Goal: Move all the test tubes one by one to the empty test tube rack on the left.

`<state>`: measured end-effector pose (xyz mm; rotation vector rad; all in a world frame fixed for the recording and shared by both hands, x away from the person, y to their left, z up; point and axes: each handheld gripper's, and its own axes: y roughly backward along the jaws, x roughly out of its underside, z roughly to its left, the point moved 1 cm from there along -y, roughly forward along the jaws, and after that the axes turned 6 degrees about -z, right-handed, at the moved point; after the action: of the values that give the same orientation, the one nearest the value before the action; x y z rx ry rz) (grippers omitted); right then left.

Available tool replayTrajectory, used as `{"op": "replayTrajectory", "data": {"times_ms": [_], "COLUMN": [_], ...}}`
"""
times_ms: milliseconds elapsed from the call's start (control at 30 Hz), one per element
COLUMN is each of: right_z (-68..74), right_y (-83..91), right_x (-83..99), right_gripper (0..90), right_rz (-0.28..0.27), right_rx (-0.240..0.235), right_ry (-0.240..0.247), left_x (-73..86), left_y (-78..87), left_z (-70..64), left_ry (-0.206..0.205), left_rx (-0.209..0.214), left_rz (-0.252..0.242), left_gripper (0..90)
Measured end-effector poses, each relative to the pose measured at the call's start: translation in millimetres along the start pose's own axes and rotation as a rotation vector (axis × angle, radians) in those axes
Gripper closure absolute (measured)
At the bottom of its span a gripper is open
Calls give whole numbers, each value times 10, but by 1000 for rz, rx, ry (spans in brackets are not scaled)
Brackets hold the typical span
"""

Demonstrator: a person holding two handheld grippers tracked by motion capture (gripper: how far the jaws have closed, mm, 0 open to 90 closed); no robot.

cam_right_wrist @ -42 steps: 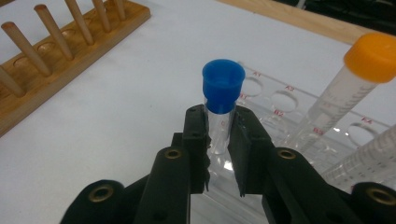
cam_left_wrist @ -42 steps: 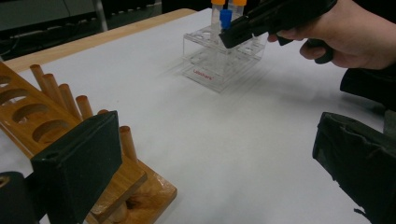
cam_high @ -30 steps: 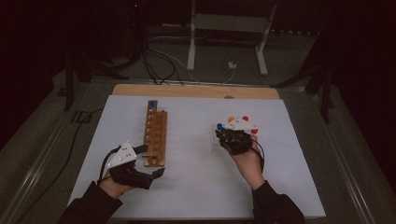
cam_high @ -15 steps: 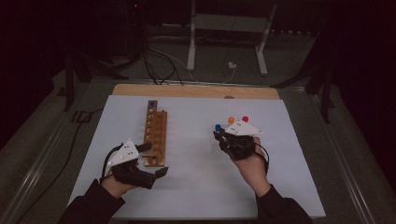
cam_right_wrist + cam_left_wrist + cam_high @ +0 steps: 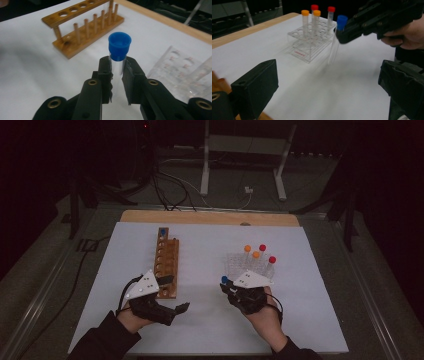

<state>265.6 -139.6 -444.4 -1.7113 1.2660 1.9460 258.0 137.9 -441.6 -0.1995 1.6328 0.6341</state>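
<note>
The work in hand appears to be moving capped test tubes from the clear plastic rack (image 5: 246,266) to the wooden rack (image 5: 166,265), and it looks early. One blue-capped tube (image 5: 162,231) already stands in the far end hole of the wooden rack; the other holes of that rack look empty. A second blue-capped tube (image 5: 119,53) is in transit, clamped just below its cap between the jaws of the right gripper (image 5: 117,68) and held upright above the bench (image 5: 210,245), between the two racks and nearer the clear one. Four tubes wait in the clear rack, beyond the wooden rack's right side: two with orange caps (image 5: 305,12) and two with red caps (image 5: 331,9). So, judged from this, one tube is placed, one is on its way, and four are left.

The left gripper (image 5: 172,292) hovers at the near end of the wooden rack with its jaws spread wide and nothing between them.

The wooden rack is a long, narrow piece of warm brown, varnished timber: a top rail drilled with round holes, and a row of slim drying pegs along the base. The other rack is transparent acrylic, boxy, with a grid of round holes and a small red label on its side. The tubes are thin, clear cylinders with ribbed screw caps. The bench top is covered by a matt white sheet, with a pale wooden edge at its far side.
</note>
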Motion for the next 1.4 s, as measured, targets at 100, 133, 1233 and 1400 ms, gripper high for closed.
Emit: {"op": "replayTrajectory", "data": {"times_ms": [100, 133, 1233, 1400], "right_z": [52, 69, 254, 255], "right_y": [-10, -13, -3, -8], "right_x": [56, 74, 154, 154], "right_gripper": [766, 766, 766, 767], "right_rz": [12, 17, 24, 25], "right_rx": [-17, -23, -91, -94], "right_ry": [4, 1, 1, 2], "left_x": [-15, -20, -181, -183], "left_y": [-66, -88, -650, -714], "left_z": [-39, -49, -200, -230], "left_ry": [-5, -3, -17, -36], "left_rx": [19, 27, 128, 136], "left_rz": [10, 10, -13, -1], "left_gripper": [40, 40, 449, 538]}}
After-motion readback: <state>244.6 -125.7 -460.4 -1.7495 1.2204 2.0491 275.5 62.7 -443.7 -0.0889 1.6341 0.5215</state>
